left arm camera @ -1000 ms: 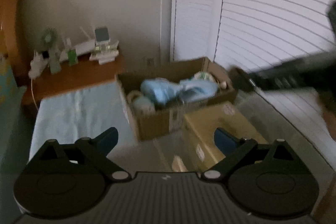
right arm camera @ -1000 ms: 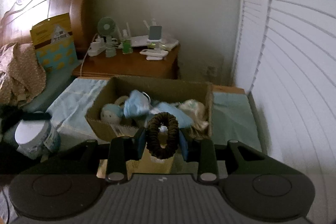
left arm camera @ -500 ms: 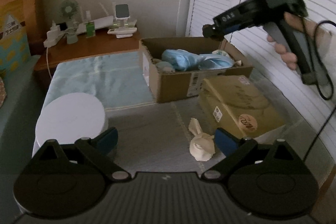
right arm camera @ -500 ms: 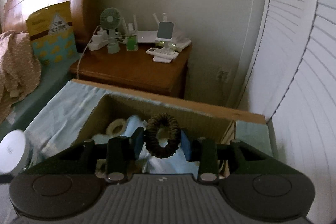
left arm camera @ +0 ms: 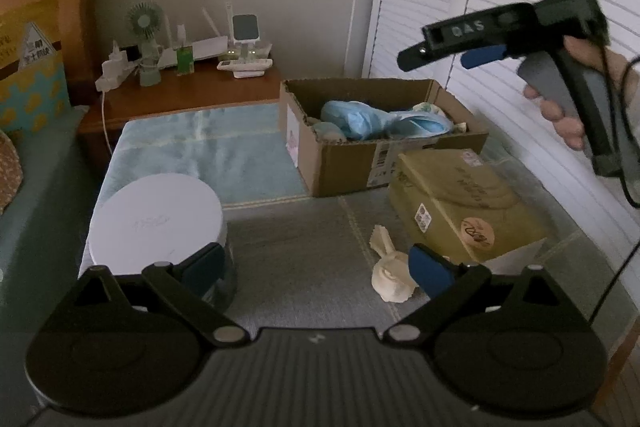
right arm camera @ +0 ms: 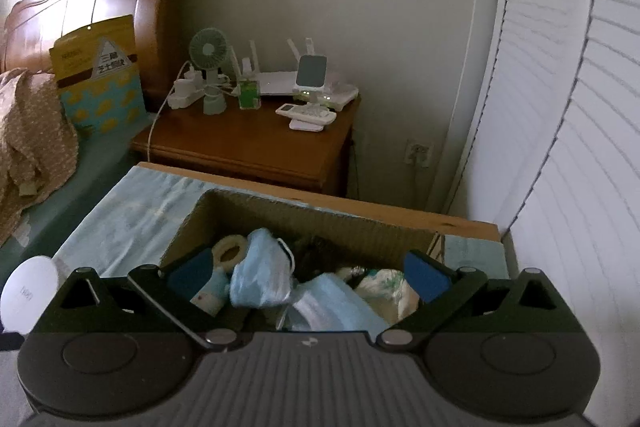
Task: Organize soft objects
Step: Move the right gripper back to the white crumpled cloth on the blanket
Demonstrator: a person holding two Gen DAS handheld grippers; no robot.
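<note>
My right gripper (right arm camera: 310, 277) hangs over the open box (right arm camera: 256, 213), its jaws just sprung wide with nothing between the pads; the dark scrunchie (right arm camera: 310, 257) now lies inside the box against the far wall, beside a blue cloth (right arm camera: 260, 277) and a pale ring (right arm camera: 229, 251). The box sits at the far end of the tabletop (left arm camera: 304, 259), its back rim just short of the tabletop's wooden edge, with the nightstand (right arm camera: 256, 143) beyond and the louvred doors (right arm camera: 568, 115) close on the right, so room on that side is tight. My left gripper (left arm camera: 316, 267) is spread open and empty, low over the near tabletop. A cream cloth bundle (left arm camera: 390, 273) lies just inside its right finger, near a yellowish box (left arm camera: 460, 203). A white lid (left arm camera: 156, 223) sits by the left finger, near the tabletop's left edge. Between lid and bundle the grey surface is open. In the left view, a hand (left arm camera: 568, 107) holds the right gripper (left arm camera: 444, 57) above the box's right corner.
</note>
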